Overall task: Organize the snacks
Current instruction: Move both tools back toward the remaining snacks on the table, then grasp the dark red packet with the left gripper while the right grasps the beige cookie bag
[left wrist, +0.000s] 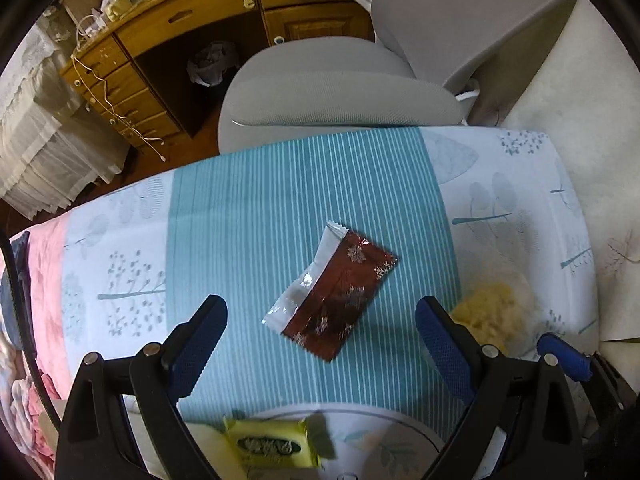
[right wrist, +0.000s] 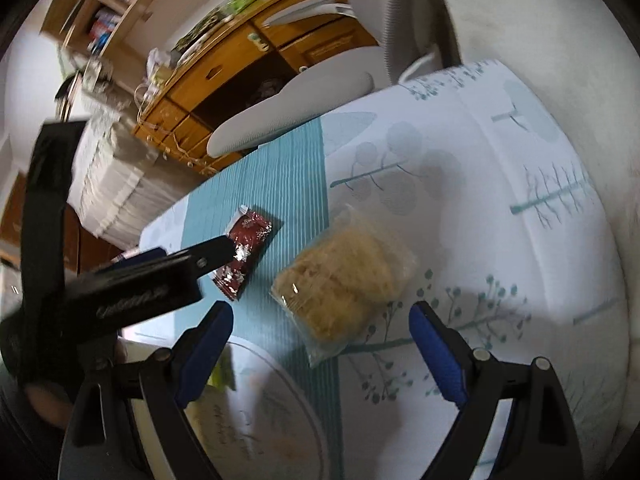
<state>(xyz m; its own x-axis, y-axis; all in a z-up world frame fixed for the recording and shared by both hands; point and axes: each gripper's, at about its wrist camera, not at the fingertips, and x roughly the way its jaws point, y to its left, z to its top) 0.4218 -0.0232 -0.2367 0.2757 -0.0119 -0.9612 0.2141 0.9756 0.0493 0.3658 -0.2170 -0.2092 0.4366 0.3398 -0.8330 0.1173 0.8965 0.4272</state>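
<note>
A dark red foil snack packet (left wrist: 332, 292) with silver snowflakes lies flat on the teal striped cloth (left wrist: 248, 216). My left gripper (left wrist: 322, 320) is open and empty, its jaws either side of the packet's near end, just above it. A clear bag of pale yellow noodle snack (right wrist: 344, 276) lies right of the red packet (right wrist: 246, 254); it also shows in the left wrist view (left wrist: 492, 312). My right gripper (right wrist: 320, 332) is open and empty, hovering just short of that bag. A yellow packet (left wrist: 272, 446) lies on a white plate (left wrist: 400, 428) below.
The plate (right wrist: 280, 408) sits at the near edge of the cloth-covered table. A grey chair (left wrist: 340, 92) stands beyond the far edge, a wooden desk (left wrist: 180, 28) behind it. The left gripper's body (right wrist: 120, 288) crosses the right wrist view on the left.
</note>
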